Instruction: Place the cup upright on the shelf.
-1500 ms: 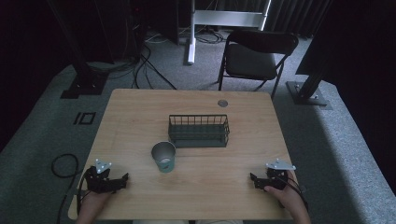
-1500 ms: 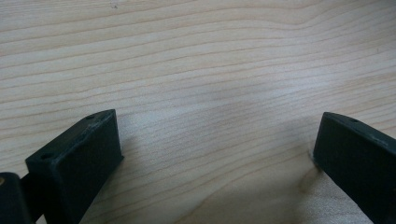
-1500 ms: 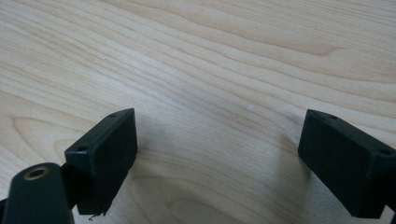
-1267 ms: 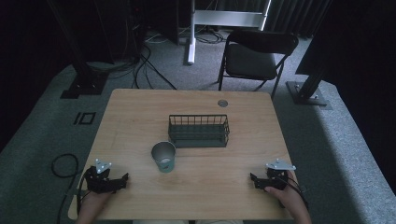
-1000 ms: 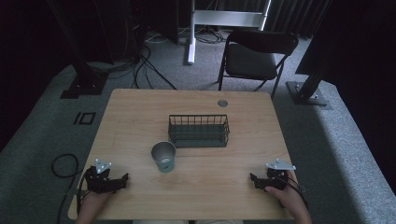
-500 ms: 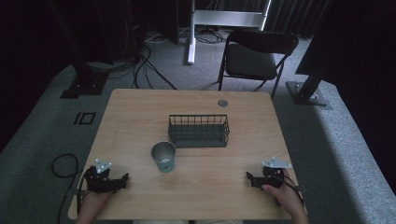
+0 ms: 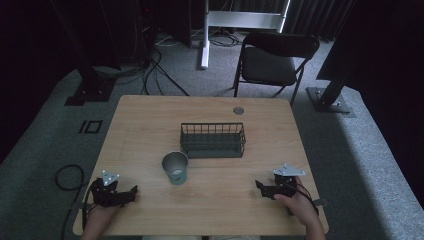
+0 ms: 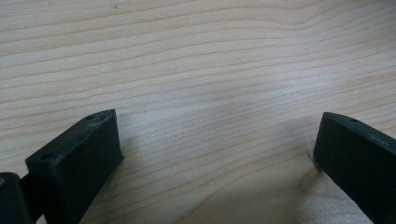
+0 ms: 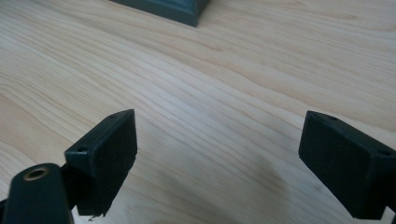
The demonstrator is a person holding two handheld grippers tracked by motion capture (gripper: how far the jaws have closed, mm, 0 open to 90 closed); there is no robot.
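A grey-green cup [image 7: 175, 168] stands upright near the middle of the wooden table [image 7: 150, 120]. Just behind it and to the right sits a dark wire basket [image 7: 213, 140], whose base corner [image 9: 173, 10] shows at the top of the right gripper view. My left gripper [image 7: 131, 192] rests near the table's front left corner, open, with bare wood between its fingers [image 8: 77, 158]. My right gripper [image 7: 260, 186] is held at the front right, pointing left, also open with nothing between its fingers [image 9: 105, 154].
A small round grommet [image 7: 238, 110] sits in the tabletop near the far edge. A black folding chair [image 7: 272, 60] stands beyond the table. Cables [image 7: 150, 70] and stand legs [image 7: 330, 100] lie on the grey floor around it.
My right gripper has shifted a little to the left and forward over the table. The left gripper, cup and basket have stayed put.
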